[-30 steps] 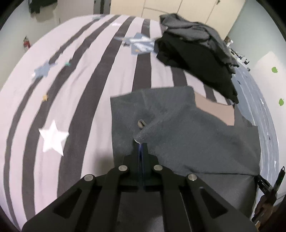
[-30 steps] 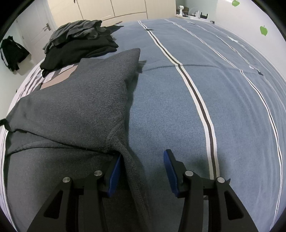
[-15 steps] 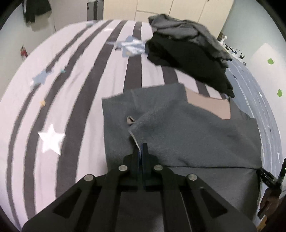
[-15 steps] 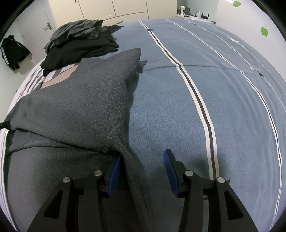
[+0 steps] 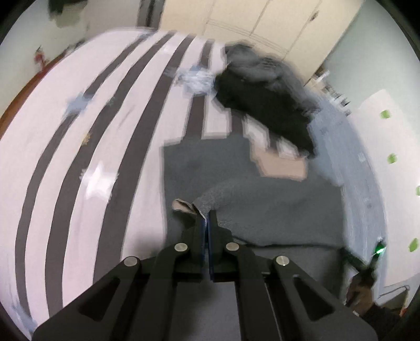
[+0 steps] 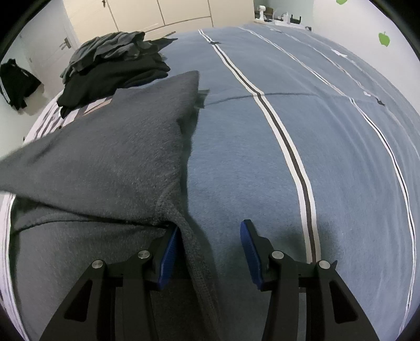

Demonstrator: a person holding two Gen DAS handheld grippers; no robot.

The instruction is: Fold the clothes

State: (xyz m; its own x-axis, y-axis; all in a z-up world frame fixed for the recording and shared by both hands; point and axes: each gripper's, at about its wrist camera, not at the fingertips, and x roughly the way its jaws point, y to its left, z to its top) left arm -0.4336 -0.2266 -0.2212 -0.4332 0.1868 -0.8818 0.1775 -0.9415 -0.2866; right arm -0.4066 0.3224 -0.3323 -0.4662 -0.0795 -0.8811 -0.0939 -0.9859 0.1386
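bed (image 6: 328, 157) fills both views: right part under a blue blanket with thin white-and-dark stripes, left part under a pale sheet (image 5: 52, 157) with broad dark stripes and star prints. cream wardrobe doors (image 5: 262, 23) along the far wall, green apple stickers (image 6: 384, 38) on the right wall, a dark garment (image 6: 15, 84) hanging far left by a door. left wrist view is motion-blurred.

grey sweater (image 6: 110, 157) lies on the near-left part of the bed, across the line where sheet meets blanket. a pile of dark clothes (image 6: 113, 65) sits beyond it, at the far left.

left gripper (image 5: 206, 223) points steeply down, jaws pinched closed on a corner of the sweater; the held fabric is raised into a fold with a pale tag showing just left of the tips.

right gripper (image 6: 210, 251) also points steeply down at the sweater's right edge, jaws about half spread. ribbed hem runs between them, against the left pad (image 6: 168, 254); right pad stands clear over blanket, so no grip.
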